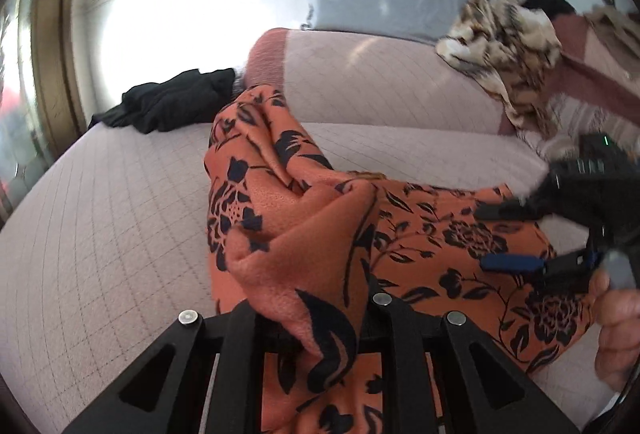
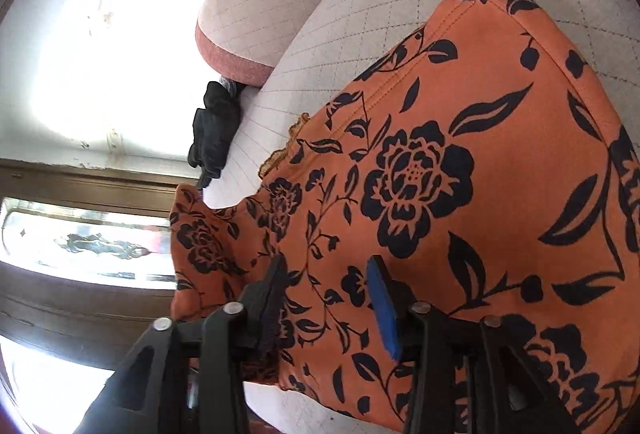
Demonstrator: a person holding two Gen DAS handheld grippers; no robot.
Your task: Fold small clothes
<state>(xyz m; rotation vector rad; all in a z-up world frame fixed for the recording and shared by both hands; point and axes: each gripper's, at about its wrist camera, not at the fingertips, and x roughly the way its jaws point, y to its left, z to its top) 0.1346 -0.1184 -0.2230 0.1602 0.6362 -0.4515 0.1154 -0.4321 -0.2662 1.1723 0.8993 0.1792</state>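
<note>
Midway through a fold, the left claw (image 1: 320,318) is clamped on a raised fold of the orange floral garment (image 1: 440,234) lying on the quilted sofa seat (image 1: 100,234), while the right claw (image 2: 328,298) stands open above the flat cloth, gripping nothing, ready to pin it.

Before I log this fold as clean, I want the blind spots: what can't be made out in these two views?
- Left gripper fingertips: left wrist view, buried under the orange floral garment.
- Right gripper: left wrist view, motion-blurred.
- Garment's lower hem: right wrist view, cut off by the frame edge and the right gripper.
- Black clothing: both views, too small and crumpled to identify.
- Patterned fabric: left wrist view, blurred.
</note>
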